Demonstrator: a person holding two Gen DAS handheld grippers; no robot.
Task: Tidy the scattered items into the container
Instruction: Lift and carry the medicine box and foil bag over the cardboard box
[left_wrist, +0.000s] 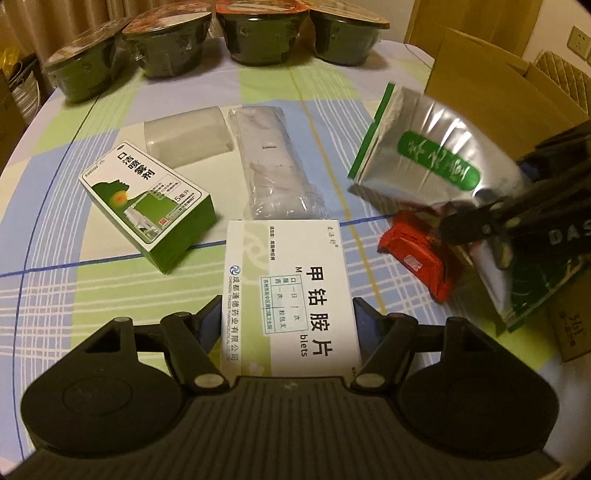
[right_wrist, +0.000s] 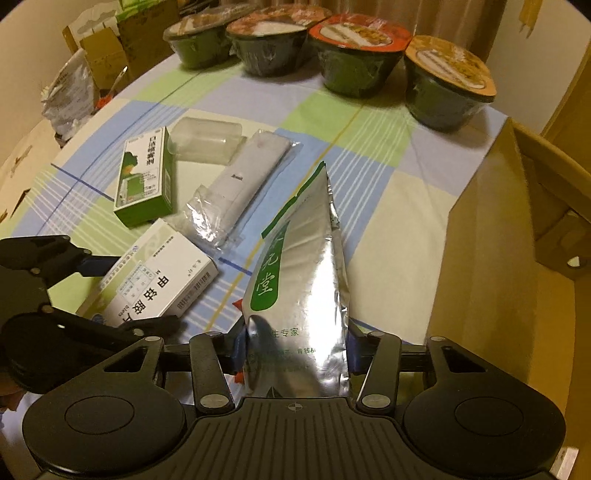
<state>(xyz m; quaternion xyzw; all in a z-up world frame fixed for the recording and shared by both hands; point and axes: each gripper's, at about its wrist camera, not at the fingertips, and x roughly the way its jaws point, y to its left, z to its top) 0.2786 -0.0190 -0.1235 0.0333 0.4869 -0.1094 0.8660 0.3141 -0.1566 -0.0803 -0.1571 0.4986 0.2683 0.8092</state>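
Left gripper (left_wrist: 290, 317) fingers pinch white pill box (left_wrist: 291, 291) at bottom centre; right gripper (right_wrist: 293, 350) fingers pinch silver foil pouch (right_wrist: 306, 280), lifted mid-frame. Cardboard box (right_wrist: 491, 266) at right edge, beside pouch

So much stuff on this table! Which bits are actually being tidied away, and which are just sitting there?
Part of the job:
- white tablet box, in the left gripper
- silver foil pouch, in the right gripper
- green spray box
- clear plastic case
- wrapped white packet
- red packet
- cardboard box, the container

Just lying about:
- four instant noodle bowls
- checked tablecloth
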